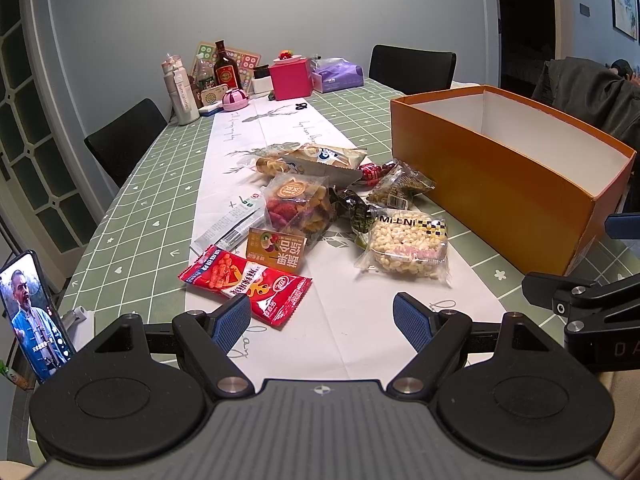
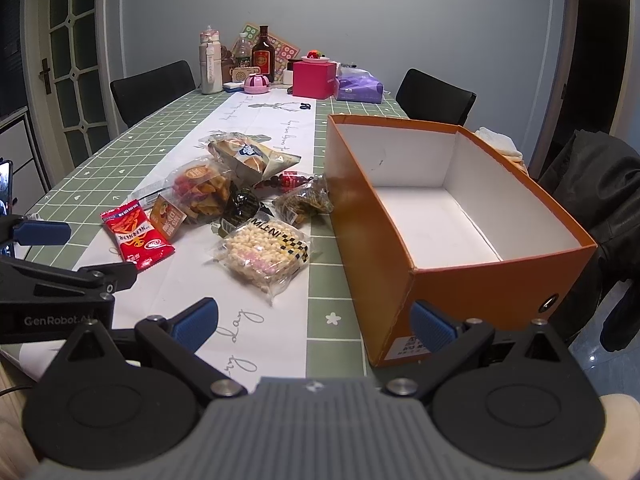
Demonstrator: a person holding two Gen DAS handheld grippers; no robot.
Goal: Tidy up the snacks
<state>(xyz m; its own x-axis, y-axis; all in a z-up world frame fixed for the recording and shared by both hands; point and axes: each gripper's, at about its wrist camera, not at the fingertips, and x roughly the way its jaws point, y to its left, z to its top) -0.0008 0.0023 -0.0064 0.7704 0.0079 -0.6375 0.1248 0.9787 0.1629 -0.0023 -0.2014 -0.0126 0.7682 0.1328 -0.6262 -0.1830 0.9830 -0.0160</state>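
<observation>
Table: a long dining table (image 1: pixel 132 184) under a green grid-print cloth, with a white runner (image 1: pixel 344 320) bearing script lettering laid down its middle.
Snacks: a loose heap of crinkly plastic packets sits on the runner, mid-table, just left of the box.
Red packet: a flat, glossy red packet (image 1: pixel 246 284) lies nearest the left gripper, its corner close to the left pad.
Puffed-grain bar: a clear wrapper holds a pale, knobbly puffed-grain bar (image 2: pixel 266 254) with a black-and-yellow checkered strip, at the heap's near right edge.
Mixed crisps: a clear mixed crisps bag (image 1: pixel 298 204) of red and orange pieces lies at the heap's centre.
Box: an orange cardboard box (image 2: pixel 372 208), rectangular and open-topped, white inside, stands on the cloth beside the heap; nothing shows inside it.
Left gripper: the left gripper (image 1: pixel 322 320) hovers low over the runner, blue ribbed pads spread wide, holding nothing.
Right gripper: the right gripper (image 2: pixel 316 322) is likewise spread apart and unloaded, near the box's front corner.
Far end: bottles, a pink box (image 1: pixel 291 77) and a purple tissue pack (image 2: pixel 359 87) crowd the far end.
</observation>
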